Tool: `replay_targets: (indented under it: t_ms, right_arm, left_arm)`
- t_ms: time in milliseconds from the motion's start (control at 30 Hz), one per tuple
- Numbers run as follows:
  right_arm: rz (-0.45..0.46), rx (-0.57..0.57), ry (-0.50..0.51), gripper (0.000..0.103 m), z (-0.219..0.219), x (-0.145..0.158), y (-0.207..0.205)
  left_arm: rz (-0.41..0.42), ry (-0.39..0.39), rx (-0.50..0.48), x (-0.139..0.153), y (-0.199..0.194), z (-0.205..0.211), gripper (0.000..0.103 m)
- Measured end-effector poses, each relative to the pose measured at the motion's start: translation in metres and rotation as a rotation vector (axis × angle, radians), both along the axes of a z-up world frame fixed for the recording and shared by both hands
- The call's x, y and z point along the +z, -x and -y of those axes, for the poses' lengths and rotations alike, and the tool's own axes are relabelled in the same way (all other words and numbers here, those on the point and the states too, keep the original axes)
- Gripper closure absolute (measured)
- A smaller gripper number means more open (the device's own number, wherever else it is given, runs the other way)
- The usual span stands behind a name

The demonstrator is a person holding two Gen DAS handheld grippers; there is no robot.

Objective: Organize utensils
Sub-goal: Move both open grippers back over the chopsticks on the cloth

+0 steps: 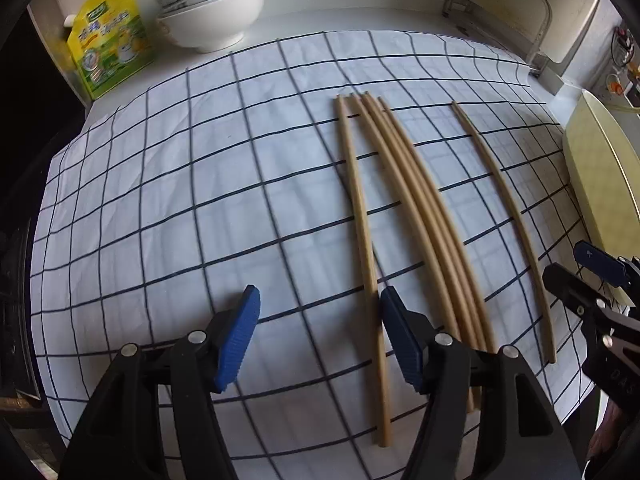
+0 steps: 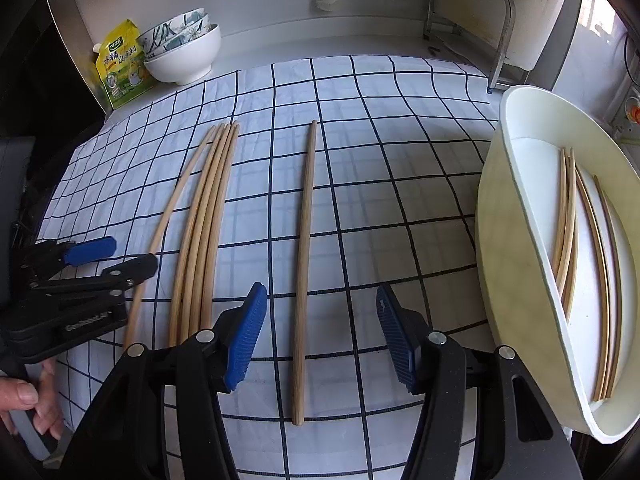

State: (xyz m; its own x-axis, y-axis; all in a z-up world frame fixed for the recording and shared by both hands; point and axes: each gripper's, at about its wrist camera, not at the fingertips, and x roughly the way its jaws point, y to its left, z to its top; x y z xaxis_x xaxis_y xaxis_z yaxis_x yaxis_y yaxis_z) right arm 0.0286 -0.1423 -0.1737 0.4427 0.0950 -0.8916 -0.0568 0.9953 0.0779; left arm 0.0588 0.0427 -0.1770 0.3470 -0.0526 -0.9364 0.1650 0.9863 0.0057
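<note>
Right wrist view looks down on a white cloth with a dark blue grid (image 2: 360, 128) spread over the desk. The right tongs (image 2: 322, 336) hang above it with their blue ribbed pads apart, and a single tan wooden chopstick (image 2: 304, 264) lies lengthwise on the cloth between them, touched by neither pad. To its left lies a bundle of tan wooden chopsticks (image 2: 204, 236) packed side by side, with one more chopstick (image 2: 160, 232) fanning off at the bundle's left edge. The left tongs (image 2: 116, 258) reach in from the left beside that stray stick. A cream oval plastic tray (image 2: 508, 240) stands at the cloth's right edge and holds several more chopsticks (image 2: 568, 224) in its two compartments.

Left wrist view shows the left tongs (image 1: 320, 334) with jaws wide and opening, only bare cloth between the pads; the stray chopstick (image 1: 360, 216) runs just beside the right-hand pad. At the back stand stacked white bowls (image 1: 212, 12) and a yellow-green pouch (image 1: 108, 36).
</note>
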Motion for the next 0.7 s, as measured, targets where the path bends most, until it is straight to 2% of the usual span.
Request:
replay_targets:
  t_ms: [167,533,633,700]
  right_arm:
    - [-0.002,-0.003,0.028,0.048,-0.003,-0.005,-0.004]
    - [-0.006,0.003,0.083,0.048,-0.010,-0.020,-0.008]
    - [0.005,-0.002,0.078,0.049,-0.010,-0.021,-0.008]
    - [0.014,0.007,0.076,0.054,-0.012,-0.022,-0.008]
  left_arm:
    - [0.003,0.002,0.020,0.001,0.003,-0.011,0.041]
    - [0.028,0.008,0.009,0.000,-0.011,0.005,0.039]
    - [0.031,0.012,0.010,0.000,-0.012,0.006,0.042]
    - [0.035,0.010,0.004,0.000,-0.012,0.008,0.046]
